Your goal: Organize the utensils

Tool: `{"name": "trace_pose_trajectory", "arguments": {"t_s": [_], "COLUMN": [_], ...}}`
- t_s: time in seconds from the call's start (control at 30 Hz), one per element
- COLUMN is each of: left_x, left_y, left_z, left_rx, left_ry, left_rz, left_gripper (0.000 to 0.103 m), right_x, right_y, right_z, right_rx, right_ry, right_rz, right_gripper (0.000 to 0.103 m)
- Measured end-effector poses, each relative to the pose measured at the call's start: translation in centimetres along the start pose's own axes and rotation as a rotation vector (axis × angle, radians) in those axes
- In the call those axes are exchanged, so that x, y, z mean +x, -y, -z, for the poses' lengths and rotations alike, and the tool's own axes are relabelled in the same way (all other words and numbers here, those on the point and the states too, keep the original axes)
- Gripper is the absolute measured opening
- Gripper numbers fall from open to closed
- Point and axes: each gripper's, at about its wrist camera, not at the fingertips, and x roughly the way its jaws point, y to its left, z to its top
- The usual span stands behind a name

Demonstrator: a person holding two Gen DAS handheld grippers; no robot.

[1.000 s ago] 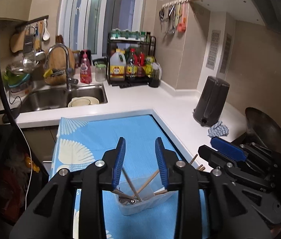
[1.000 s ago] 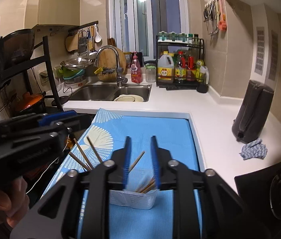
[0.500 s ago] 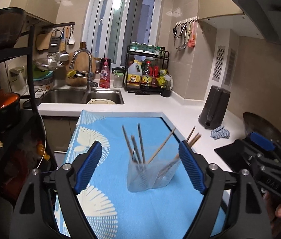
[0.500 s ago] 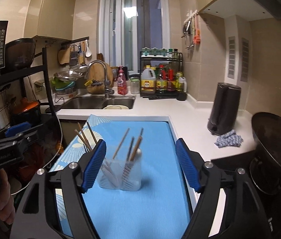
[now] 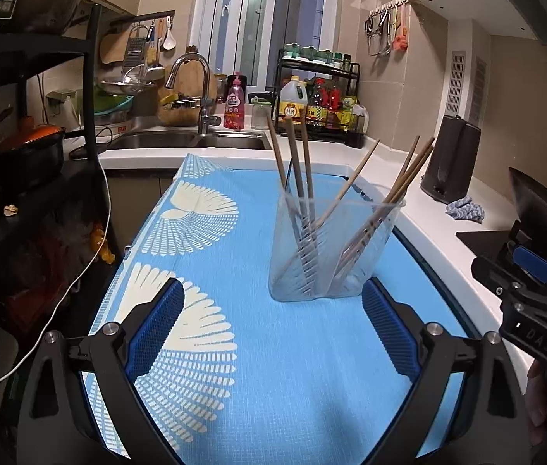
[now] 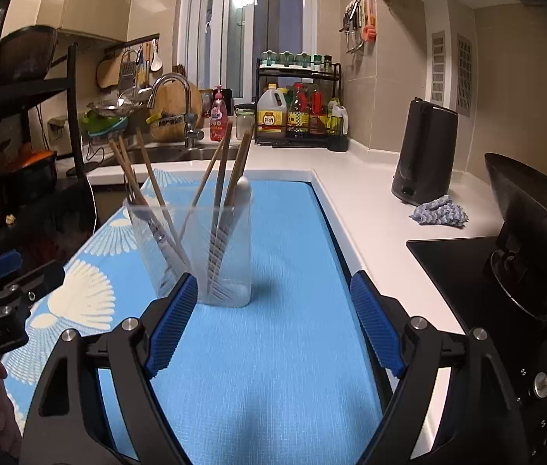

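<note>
A clear plastic holder stands upright on the blue mat, with several wooden chopsticks leaning in it. It also shows in the right wrist view, where a white spoon sticks up among the chopsticks. My left gripper is open and empty, low over the mat just short of the holder. My right gripper is open and empty, a little to the right of the holder. Each gripper shows at the edge of the other's view.
A sink with a tap lies at the back. A bottle rack, a black kettle and a blue rag are on the white counter. A black wok stands on the hob at right. A black shelf with an orange pot is at left.
Both grippers have opened wide, drawn back from above the holder and come down low over the mat. The holder with the chopsticks stays upright.
</note>
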Motion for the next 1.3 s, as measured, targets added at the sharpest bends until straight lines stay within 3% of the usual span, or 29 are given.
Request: {"name": "trace_pose_trajectory", "arguments": {"t_s": [0.43, 1.3], "left_x": [3.0, 2.0], "left_y": [0.1, 0.7], "left_z": [4.5, 4.5], "left_rx": [-0.004, 0.016], "left_ry": [-0.027, 0.005], "left_rz": [-0.014, 0.006], "left_gripper": [0.091, 0.091], "right_x": [3.2, 3.3], "right_y": [-0.2, -0.3], "right_z": [4.0, 4.0], "right_rx": [0.017, -0.002], "right_ry": [-0.051, -0.05], "right_rz": [0.008, 0.02], "right_gripper": [0.08, 0.08]}}
